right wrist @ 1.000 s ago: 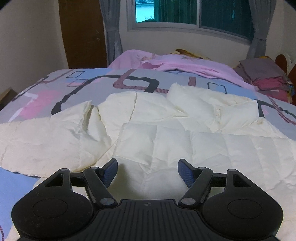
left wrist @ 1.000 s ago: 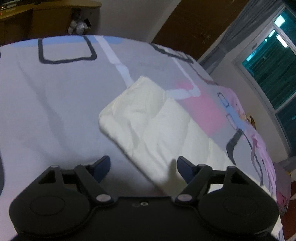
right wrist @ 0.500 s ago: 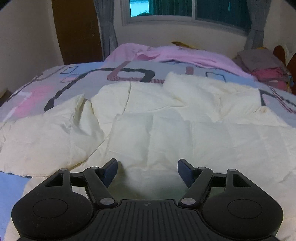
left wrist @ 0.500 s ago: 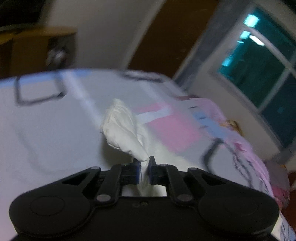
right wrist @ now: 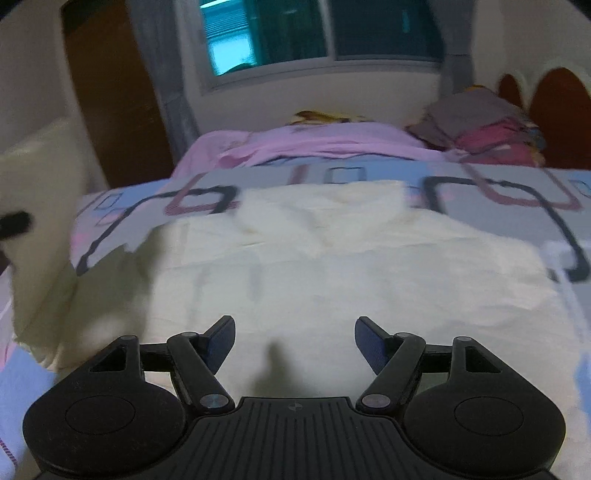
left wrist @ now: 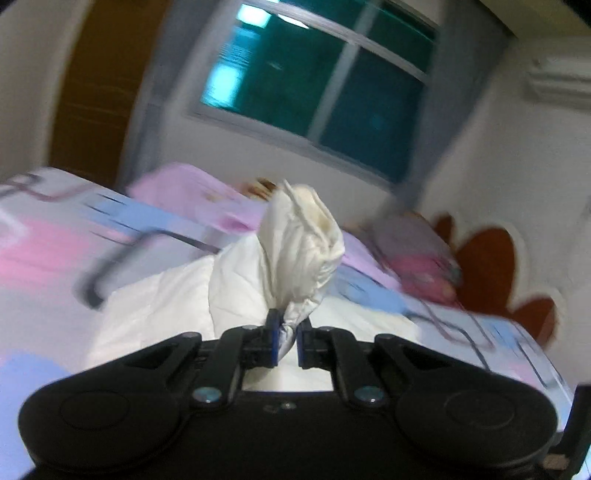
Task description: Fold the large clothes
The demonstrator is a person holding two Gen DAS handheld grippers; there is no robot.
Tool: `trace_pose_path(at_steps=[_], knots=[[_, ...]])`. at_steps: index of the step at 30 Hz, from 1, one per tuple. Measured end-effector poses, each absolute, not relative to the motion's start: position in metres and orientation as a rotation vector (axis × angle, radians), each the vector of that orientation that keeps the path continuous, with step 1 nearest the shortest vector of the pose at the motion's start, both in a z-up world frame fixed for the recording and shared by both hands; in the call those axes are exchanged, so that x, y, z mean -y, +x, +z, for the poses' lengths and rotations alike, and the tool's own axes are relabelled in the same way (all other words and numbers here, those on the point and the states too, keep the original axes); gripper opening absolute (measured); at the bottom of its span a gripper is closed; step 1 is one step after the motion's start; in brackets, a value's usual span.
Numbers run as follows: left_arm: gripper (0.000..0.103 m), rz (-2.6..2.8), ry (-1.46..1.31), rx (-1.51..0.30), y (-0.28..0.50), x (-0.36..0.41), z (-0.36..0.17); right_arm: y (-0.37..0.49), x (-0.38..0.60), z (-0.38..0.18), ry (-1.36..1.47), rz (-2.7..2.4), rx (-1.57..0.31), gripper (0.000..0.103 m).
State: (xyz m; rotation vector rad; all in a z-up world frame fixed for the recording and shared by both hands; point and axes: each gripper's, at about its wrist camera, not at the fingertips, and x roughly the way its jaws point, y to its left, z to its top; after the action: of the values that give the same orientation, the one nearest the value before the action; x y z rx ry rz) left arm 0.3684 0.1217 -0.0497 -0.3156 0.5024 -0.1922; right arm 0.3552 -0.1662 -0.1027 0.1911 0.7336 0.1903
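A cream quilted jacket (right wrist: 332, 266) lies spread over the patterned bed cover (right wrist: 461, 173). My left gripper (left wrist: 286, 341) is shut on the end of its sleeve (left wrist: 295, 254), and the cuff stands up bunched above the blue pads. In the right wrist view the lifted sleeve (right wrist: 40, 206) rises at the far left edge. My right gripper (right wrist: 294, 341) hovers open low over the jacket's near part, nothing between its fingers.
A pink blanket (right wrist: 314, 144) and a pile of folded clothes (right wrist: 491, 125) lie at the far end of the bed under the window (right wrist: 317, 33). A brown door (right wrist: 114, 103) stands at the left, a headboard (right wrist: 554, 99) at the right.
My left gripper closed on the sleeve, then lifted it and swung it to the right toward the jacket's body. My right gripper stayed open and shifted over the jacket.
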Motion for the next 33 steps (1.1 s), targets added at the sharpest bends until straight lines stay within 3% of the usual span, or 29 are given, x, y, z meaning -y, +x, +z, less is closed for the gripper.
trace_pose_path(at_steps=[6, 10, 15, 17, 23, 29, 30, 31, 32, 33], knots=[[0.008, -0.350, -0.208, -0.615, 0.383, -0.022, -0.094, 0.338, 0.229, -0.104, 0.233, 0.094, -0.744, 0.072], [0.011, -0.387, -0.069, -0.719, 0.379, 0.005, -0.130, 0.333, 0.252, -0.105, 0.275, 0.085, -0.752, 0.072], [0.039, -0.381, -0.003, -0.755, 0.359, -0.003, -0.135, 0.338, 0.249, -0.102, 0.339, 0.154, -0.750, 0.072], [0.068, -0.339, 0.008, -0.722, 0.353, -0.014, -0.127, 0.344, 0.239, -0.100, 0.355, 0.194, -0.752, 0.072], [0.069, -0.166, 0.031, -0.646, 0.325, -0.074, -0.112, 0.370, 0.201, -0.110, 0.392, 0.287, -0.804, 0.072], [0.068, 0.027, 0.011, -0.693, 0.305, -0.139, -0.125, 0.387, 0.169, -0.134, 0.402, 0.328, -0.892, 0.072], [0.068, 0.046, 0.006, -0.703, 0.305, -0.145, -0.128, 0.389, 0.166, -0.136, 0.395, 0.323, -0.893, 0.064], [0.068, 0.066, 0.001, -0.714, 0.305, -0.151, -0.131, 0.390, 0.163, -0.137, 0.392, 0.332, -0.896, 0.029], [0.067, 0.077, 0.000, -0.720, 0.307, -0.155, -0.133, 0.392, 0.161, -0.137, 0.400, 0.336, -0.906, 0.021], [0.067, 0.086, 0.001, -0.725, 0.309, -0.157, -0.135, 0.391, 0.161, -0.138, 0.407, 0.330, -0.902, 0.021]])
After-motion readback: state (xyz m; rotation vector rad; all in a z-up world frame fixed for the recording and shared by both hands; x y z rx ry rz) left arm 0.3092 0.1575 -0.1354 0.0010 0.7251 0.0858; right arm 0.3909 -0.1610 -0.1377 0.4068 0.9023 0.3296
